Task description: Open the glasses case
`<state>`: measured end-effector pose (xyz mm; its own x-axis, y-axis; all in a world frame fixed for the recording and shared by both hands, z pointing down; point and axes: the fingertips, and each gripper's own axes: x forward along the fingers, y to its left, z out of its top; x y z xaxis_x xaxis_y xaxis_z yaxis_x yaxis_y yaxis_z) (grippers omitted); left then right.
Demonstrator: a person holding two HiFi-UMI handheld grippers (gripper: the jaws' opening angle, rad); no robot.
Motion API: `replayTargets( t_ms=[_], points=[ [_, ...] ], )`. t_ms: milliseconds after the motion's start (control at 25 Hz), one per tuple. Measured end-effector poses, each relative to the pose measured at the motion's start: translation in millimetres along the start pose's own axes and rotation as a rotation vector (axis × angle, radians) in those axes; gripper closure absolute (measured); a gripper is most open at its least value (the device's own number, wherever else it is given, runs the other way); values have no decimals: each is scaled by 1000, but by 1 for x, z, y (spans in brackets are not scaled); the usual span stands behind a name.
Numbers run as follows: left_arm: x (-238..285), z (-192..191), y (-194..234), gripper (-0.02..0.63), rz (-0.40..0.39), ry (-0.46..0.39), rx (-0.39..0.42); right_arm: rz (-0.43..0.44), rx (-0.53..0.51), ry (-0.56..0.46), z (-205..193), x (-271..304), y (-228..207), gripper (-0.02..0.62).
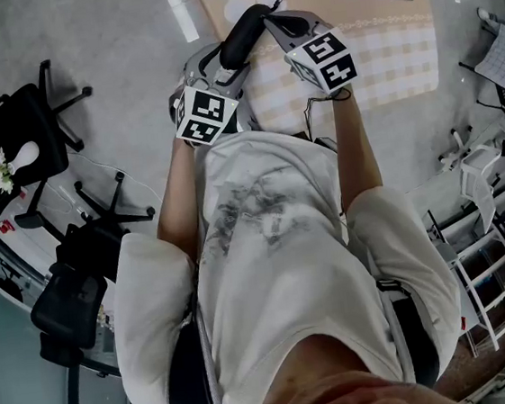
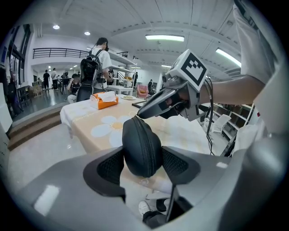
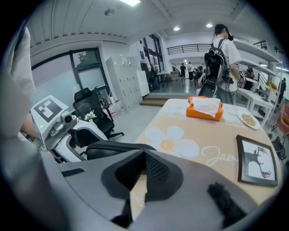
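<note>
Tablecloth (image 3: pixel 194 135) bears tissue box (image 3: pixel 205 108), frame (image 3: pixel 256 160) — left claw (image 2: pixel 143 166) clamps case (image 2: pixel 141 140).

A surface (image 3: pixel 198 135) fills the middle and right of the right claw's view, spread with a beige cloth printed with a white daisy (image 3: pixel 170 143) and cursive lettering. An orange tissue box (image 3: pixel 205 108) stands toward its far end, a white plate (image 3: pixel 248 119) of food sits to the right of the box, and a black-framed picture (image 3: pixel 257 166) lies at the near right edge. A person with a backpack (image 3: pixel 221 49) stands beyond the surface in the upper right. At the left are a black office chair (image 3: pixel 92 108), white flowers (image 3: pixel 90 116) and tall white lockers (image 3: pixel 124 81). From the head view, a white shelving rack (image 1: pixel 486 260) stands on the floor at the right.
</note>
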<state>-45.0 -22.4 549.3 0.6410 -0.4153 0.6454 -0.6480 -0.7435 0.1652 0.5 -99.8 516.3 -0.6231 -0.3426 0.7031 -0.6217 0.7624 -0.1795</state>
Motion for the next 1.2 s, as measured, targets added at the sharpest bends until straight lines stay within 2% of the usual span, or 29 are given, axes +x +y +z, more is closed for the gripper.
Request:
replayTargets(
  t_ms=[1200],
  points=[
    [4,-19,3,341,16,40,-10,-14,88,45,-16,12,-28,580]
  ],
)
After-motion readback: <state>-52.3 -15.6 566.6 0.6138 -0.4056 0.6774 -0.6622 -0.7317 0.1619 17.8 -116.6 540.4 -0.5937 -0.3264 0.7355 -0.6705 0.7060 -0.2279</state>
